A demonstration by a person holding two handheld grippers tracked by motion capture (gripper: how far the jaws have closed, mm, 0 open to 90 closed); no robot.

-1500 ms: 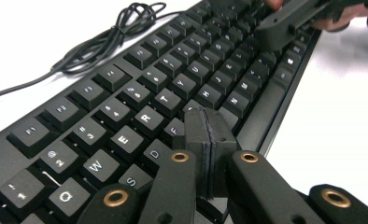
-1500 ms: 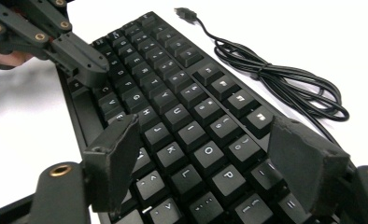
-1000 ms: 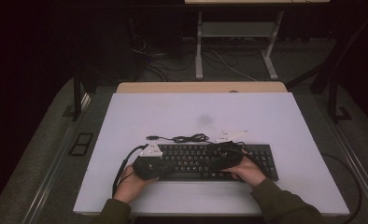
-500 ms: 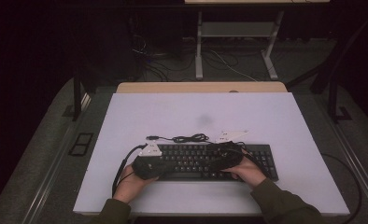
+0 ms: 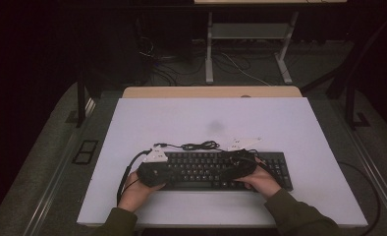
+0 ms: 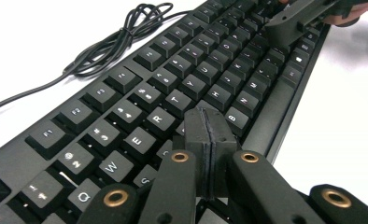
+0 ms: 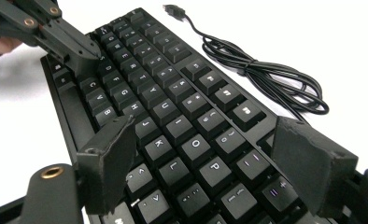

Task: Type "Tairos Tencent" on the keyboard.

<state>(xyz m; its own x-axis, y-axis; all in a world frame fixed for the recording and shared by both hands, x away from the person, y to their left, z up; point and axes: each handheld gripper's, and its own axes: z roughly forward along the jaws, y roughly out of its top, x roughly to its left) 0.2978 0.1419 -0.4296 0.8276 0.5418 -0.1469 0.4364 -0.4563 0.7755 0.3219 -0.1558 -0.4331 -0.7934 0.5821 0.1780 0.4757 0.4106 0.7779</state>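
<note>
Dark floor and trailing wires surround the white counter (image 5: 290,123), whose far half lies bare. Near the person's edge lies a black keyboard (image 5: 216,169), flat and parallel to that edge, its own cable (image 5: 196,145) bundled in loose loops just behind it with the USB plug (image 7: 173,9) free on the counter, not connected to anything.

Both tools hover over the keys. At the keyboard's left end the left hand-held gripper (image 6: 210,128) has its jaws pressed fully together, nothing between them, the joined tip sitting low over the letter rows around the F and G keys; whether it actually presses a key I cannot tell. Over the right half of the letter keys the right hand-held gripper (image 7: 203,163) has its jaws spread wide, the J, K, L and O, P keys showing in the gap, and the pads grip nothing.

Judging from this, the work looks like pressing or typing on keys rather than moving the keyboard, and it seems in mid-course: both tools are in position over the keys. How many keys are already struck, and how many remain, cannot be read from the scene.
</note>
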